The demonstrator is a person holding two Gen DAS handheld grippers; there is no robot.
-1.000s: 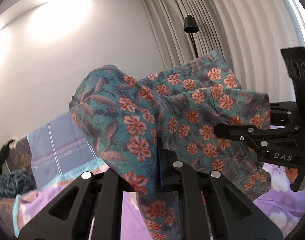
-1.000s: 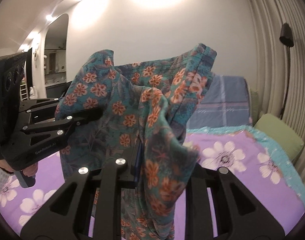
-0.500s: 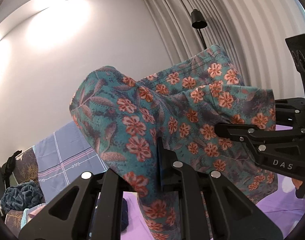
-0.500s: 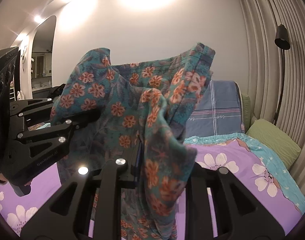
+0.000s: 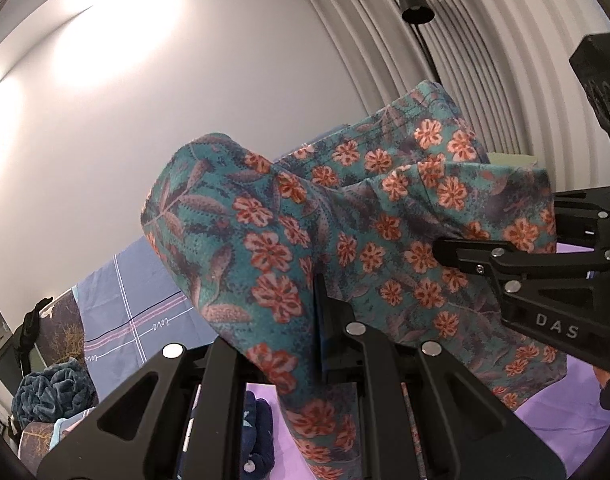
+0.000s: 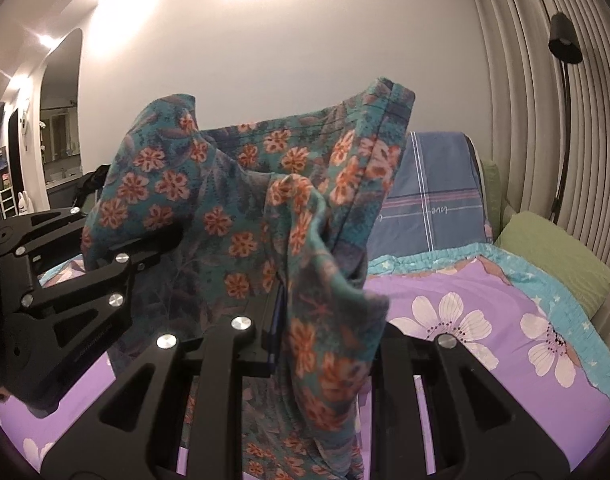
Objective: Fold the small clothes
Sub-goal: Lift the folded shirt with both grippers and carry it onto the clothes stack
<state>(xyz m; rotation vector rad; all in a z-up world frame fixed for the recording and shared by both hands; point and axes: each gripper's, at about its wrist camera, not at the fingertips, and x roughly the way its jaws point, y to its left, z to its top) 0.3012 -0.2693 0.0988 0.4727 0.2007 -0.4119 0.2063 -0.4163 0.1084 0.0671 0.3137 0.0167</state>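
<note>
A small teal garment (image 5: 345,240) with orange flowers hangs in the air above the bed, bunched and drooping. My left gripper (image 5: 305,304) is shut on one part of its edge, and cloth drapes over its fingers. My right gripper (image 6: 281,288) is shut on another part, with folds falling over its right finger. Each gripper shows in the other's view: the right gripper (image 5: 441,248) pinches the cloth from the right, the left gripper (image 6: 173,240) from the left. The two stand close together at about the same height.
Below lies a bed with a purple flowered cover (image 6: 485,320). A blue plaid pillow (image 6: 433,208) and a green pillow (image 6: 553,252) sit at its head. A black floor lamp (image 6: 563,40) stands by the curtains. A dark blue fluffy blanket (image 5: 53,392) is at the left.
Both grippers have swept sideways together over the bed with the garment held between them. The grips and the cloth's shape look the same.
</note>
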